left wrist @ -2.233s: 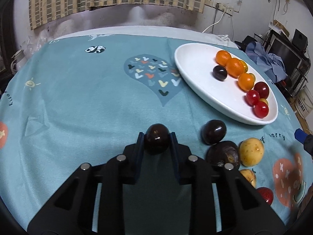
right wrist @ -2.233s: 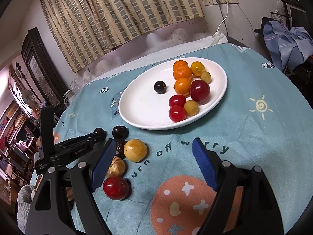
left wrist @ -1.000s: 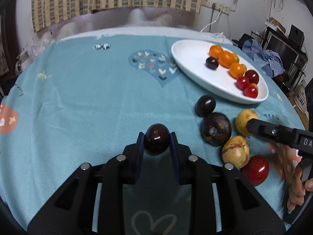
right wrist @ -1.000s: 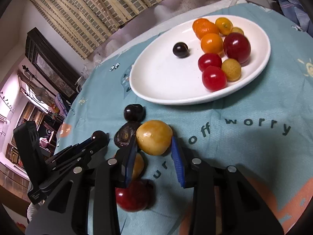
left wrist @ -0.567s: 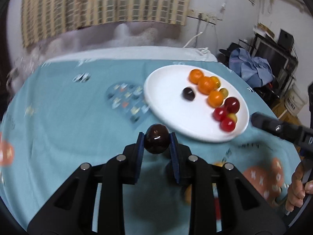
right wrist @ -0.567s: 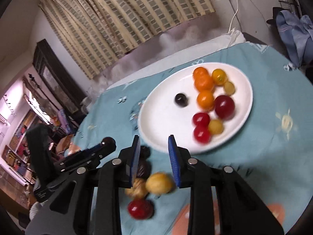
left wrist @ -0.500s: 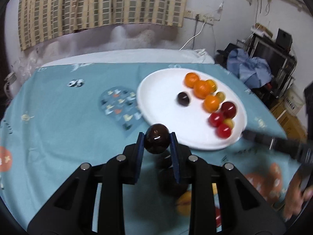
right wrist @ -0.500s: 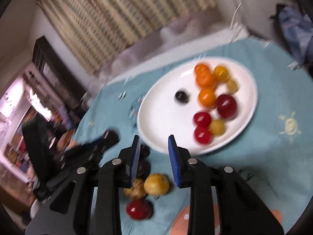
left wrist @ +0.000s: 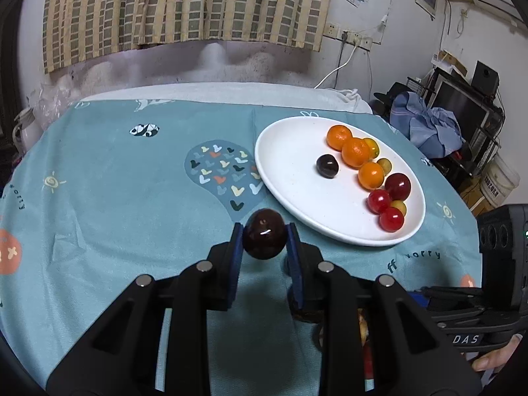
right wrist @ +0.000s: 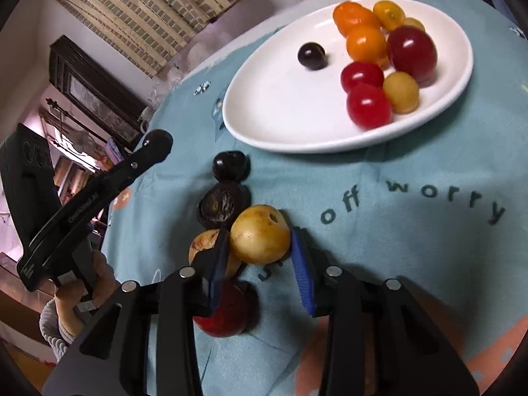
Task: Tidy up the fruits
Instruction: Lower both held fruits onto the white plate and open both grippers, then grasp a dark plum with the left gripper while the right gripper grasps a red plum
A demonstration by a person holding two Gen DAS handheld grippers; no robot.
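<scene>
Jaws of left gripper (left wrist: 264, 241) clamped on a glossy dark maroon round plum (left wrist: 264, 238), held at its widest girth, lifted off the teal printed tablecloth (left wrist: 115, 198). Ahead and right of those jaws: white oval ceramic plate (left wrist: 283, 171) with oranges, red and yellow fruit and one small dark fruit (left wrist: 327, 166).

Jaws of right gripper (right wrist: 260, 254) close around a smooth yellow round fruit (right wrist: 260, 234); left pad touching, right pad at or just off the skin, so full clamp not confirmed. Fruit apparently down on the cloth. Just left of jaws: tan fruit (right wrist: 204, 244). Beyond the left finger: wrinkled dark fruit (right wrist: 222, 204), then shiny dark plum (right wrist: 230, 165). Under the left finger: red fruit (right wrist: 224, 313).

Handling guess: light, thin slick skin, soft flesh, bruises easily. Grip across the equator, modest squeeze, keep the stem dimple clear of the pads. Likely to roll on the plate; set down low beside matching colours.
</scene>
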